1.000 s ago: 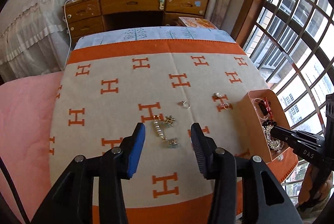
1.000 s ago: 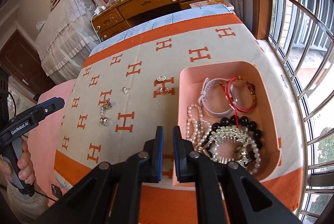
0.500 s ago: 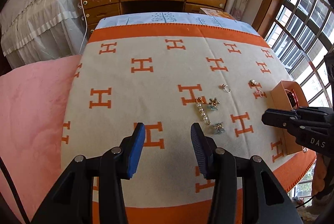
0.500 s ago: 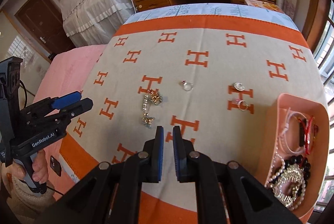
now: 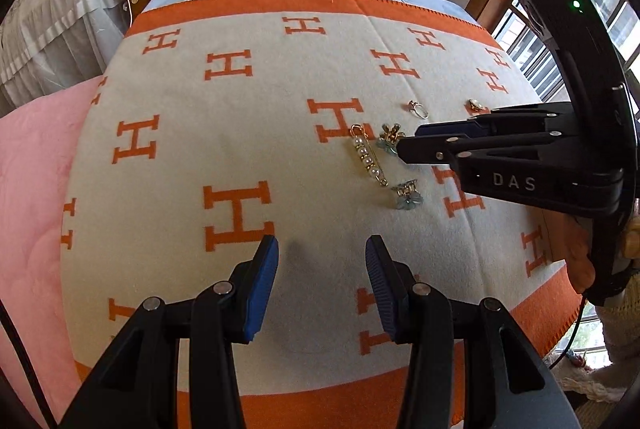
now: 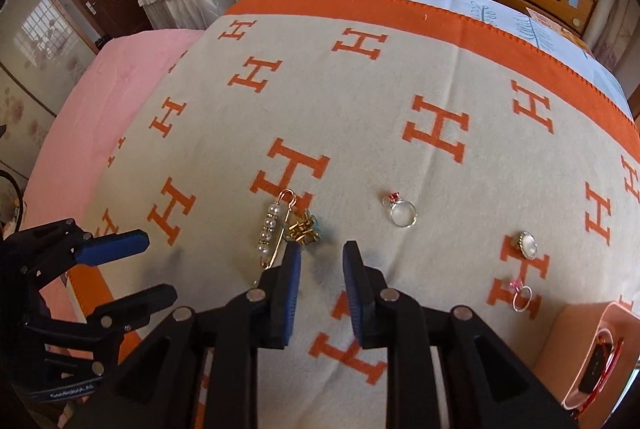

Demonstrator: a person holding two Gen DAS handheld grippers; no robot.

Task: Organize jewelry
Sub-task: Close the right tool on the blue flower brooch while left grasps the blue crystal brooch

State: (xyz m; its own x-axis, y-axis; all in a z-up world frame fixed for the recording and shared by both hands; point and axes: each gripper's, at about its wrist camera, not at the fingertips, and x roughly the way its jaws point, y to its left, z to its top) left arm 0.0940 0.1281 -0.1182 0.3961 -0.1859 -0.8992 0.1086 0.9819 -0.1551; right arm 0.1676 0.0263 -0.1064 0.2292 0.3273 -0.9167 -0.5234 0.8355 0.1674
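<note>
Two hand-held grippers above a blanket [image 6: 360, 117] patterned with orange H motifs. The right gripper [image 6: 318, 261] points down just beside the gold flower clip [image 6: 302, 229], its jaws opening with nothing between them. The left gripper [image 5: 322, 269] hangs over bare blanket, jaws parted and empty. The pearl pin [image 6: 270, 229] touches the flower clip; a second flower clip [image 5: 406, 195] lies near. A red-stone ring [image 6: 400, 211], a pearl stud [image 6: 527, 245] and a pink-stone ring [image 6: 520, 295] lie apart to the right, beside the pink tray [image 6: 576, 349].
</note>
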